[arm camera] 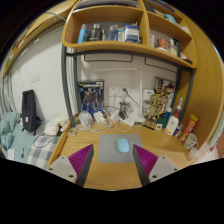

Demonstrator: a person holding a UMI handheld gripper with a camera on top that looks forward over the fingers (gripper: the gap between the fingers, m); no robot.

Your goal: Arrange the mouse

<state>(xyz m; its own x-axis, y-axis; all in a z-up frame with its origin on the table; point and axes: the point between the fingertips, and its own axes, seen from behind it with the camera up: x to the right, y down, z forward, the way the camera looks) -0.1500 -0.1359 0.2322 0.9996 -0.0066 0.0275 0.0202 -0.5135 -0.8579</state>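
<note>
Right now we hold the gripper [113,160] low over the wooden desk [110,172], its fingers spread wide apart and gripping nothing, the pink pads [82,157] facing each other across a clear gap. We see the mouse [122,144], small and pale blue-grey, resting on the desk just ahead of the fingertips and roughly centred between them, touching neither pad. Beyond it a clutter of bottles and cables [105,115] lines the back of the desk under the shelf [120,45]. We judge the step to be the approach, so we should move straight forward, keep low and level, bring both pads alongside the mouse's flanks evenly, and close gently so it does not skid or twist away.
</note>
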